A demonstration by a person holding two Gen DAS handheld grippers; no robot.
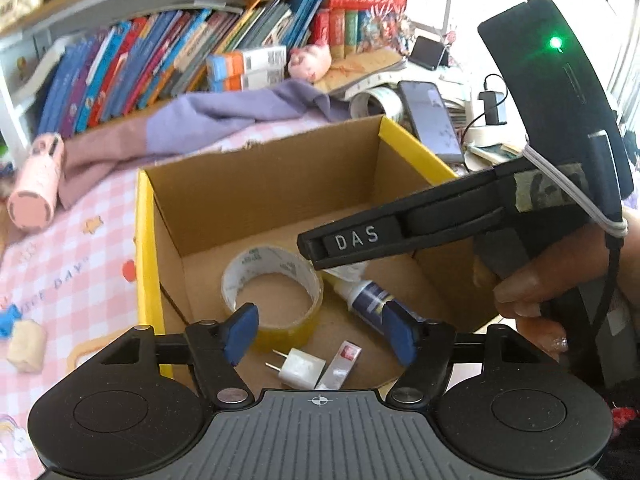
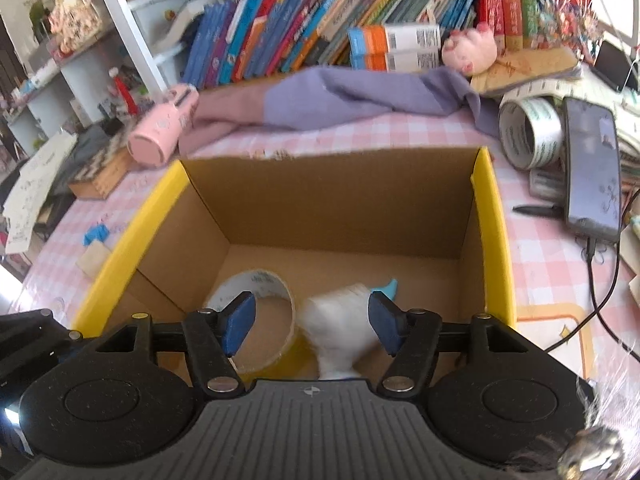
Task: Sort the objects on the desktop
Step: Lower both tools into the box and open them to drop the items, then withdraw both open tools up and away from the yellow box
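A cardboard box with a yellow rim [image 1: 146,240] [image 2: 492,216] stands open on the pink checked tablecloth. On its floor lie a tape roll [image 1: 272,276] [image 2: 256,284], a white bottle with a dark blue label [image 1: 370,296], a white plug charger [image 1: 298,366] and a small silver and red stick [image 1: 340,364]. My left gripper [image 1: 320,334] hangs open above the charger with nothing between its blue pads. My right gripper [image 2: 312,326] [image 1: 320,248] is open over the box. A blurred white thing with a light blue tip [image 2: 340,320] sits between its pads, clear of the left one.
A phone [image 2: 592,168] on a cable, a label roll [image 2: 528,132] and a pen [image 2: 536,210] lie right of the box. Behind it are a purple cloth [image 2: 352,100], a pink bottle [image 2: 164,132] on its side, a plush pig [image 2: 470,50] and books. A blue clip [image 2: 96,236] lies to the left.
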